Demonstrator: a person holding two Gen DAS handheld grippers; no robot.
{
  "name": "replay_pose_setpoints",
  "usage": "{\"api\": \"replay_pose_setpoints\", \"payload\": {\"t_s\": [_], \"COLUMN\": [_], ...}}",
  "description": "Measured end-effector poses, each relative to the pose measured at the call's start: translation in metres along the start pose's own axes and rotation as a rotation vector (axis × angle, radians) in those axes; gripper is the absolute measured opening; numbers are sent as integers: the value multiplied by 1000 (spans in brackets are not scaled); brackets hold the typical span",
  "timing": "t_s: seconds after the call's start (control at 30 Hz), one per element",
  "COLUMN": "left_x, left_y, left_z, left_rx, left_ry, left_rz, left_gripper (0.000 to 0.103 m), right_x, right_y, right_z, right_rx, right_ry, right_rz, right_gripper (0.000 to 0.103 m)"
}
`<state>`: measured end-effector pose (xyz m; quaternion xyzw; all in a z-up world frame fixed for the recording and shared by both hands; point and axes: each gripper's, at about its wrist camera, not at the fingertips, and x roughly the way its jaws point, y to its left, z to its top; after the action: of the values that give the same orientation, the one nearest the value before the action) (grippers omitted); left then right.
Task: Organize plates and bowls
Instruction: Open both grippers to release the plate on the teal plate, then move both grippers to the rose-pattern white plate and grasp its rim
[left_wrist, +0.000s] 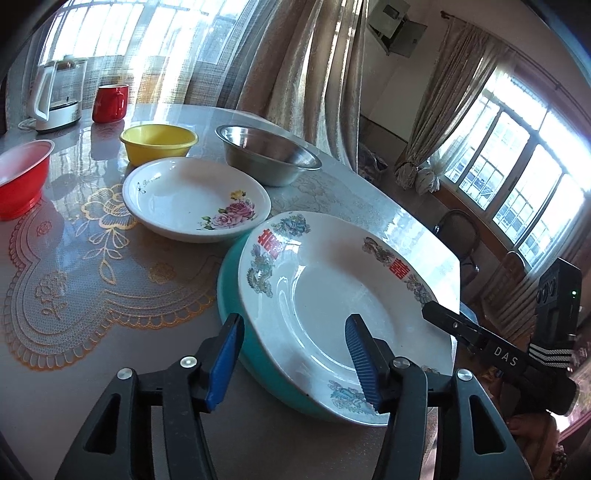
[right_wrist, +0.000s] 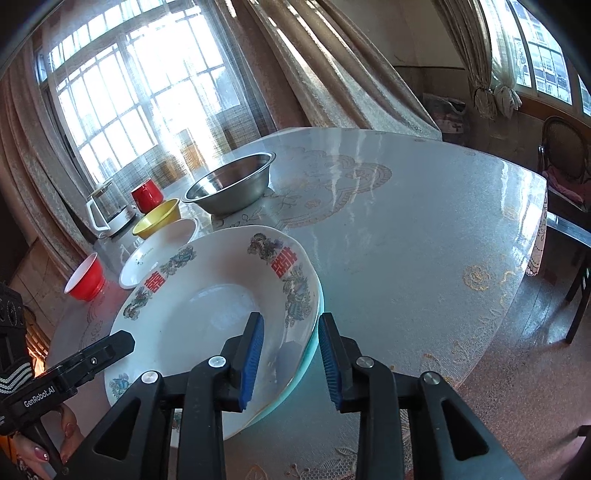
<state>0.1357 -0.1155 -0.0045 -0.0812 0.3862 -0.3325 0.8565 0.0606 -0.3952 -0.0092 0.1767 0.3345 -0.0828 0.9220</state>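
- Blue ribbed pads of the left gripper (left_wrist: 291, 360) are seen straddling the near rim of the patterned plate (left_wrist: 332, 280); a gap shows on both sides, so the jaws are judged released, with nothing pinched.
- Across the same plate, the right gripper (right_wrist: 290, 363) is set over the opposite rim – one pad inside the well, one outside – and daylight is visible between pads and china, so it too is read as let go.
- That plate, white with red characters and green-blue motifs, is seated in a teal dish (left_wrist: 236, 328) on the table (right_wrist: 424, 258), near its edge. This stacking step appears to be done.
- Further off, a rose-printed plate (left_wrist: 195, 199) lies just beside the stack, with a yellow bowl (left_wrist: 159, 142), a steel bowl (left_wrist: 266, 158) and a red bowl (left_wrist: 22, 177) still standing singly.
- Handling is judged as follows: the china is stiff, glazed and likely slippery, fairly heavy for its thin lip, and breakable if knocked against its neighbour.
- A hold is best taken on the broad flat rim, one pad above and one beneath, from two opposite sides so that tipping is avoided.
- The steel bowl can be expected to be light and tough, while the plastic-looking bowls would flex slightly under a pinch.
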Motion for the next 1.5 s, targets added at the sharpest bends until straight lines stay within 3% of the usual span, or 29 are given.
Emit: {"api": "replay_pose_setpoints", "payload": {"t_s": [0.23,0.33,0.5,0.63,0.77,0.83,0.93,1.13,1.33,1.5], "left_x": [-12,-24,-38,-40,-35,-30,-21,-2,17,31], "left_y": [9,20,54,73,82,84,90,107,114,120], "left_z": [2,3,10,19,26,29,37,53,68,77], "left_rx": [-16,-29,-126,-190,-213,-215,-230,-293,-293,-298], "left_ry": [-60,-94,-177,-221,-229,-226,-207,-185,-163,-132], "left_rz": [61,85,191,271,294,292,291,308,297,256], "left_gripper": [62,69,74,86,96,97,98,98,96,86], "right_x": [-4,-6,-10,-9,-7,-6,-1,17,49,77], "right_y": [1,-1,-4,1,13,21,35,62,89,109], "right_z": [-1,0,4,8,14,18,26,50,75,92], "right_rx": [0,9,31,24,-9,-31,-65,-110,-115,-138], "right_ry": [-4,-16,-47,-47,-39,-39,-28,12,86,138], "right_rz": [-6,-15,-29,-34,-35,-32,-28,7,45,51], "right_gripper": [32,33,35,37,39,41,53,53,53,53]}}
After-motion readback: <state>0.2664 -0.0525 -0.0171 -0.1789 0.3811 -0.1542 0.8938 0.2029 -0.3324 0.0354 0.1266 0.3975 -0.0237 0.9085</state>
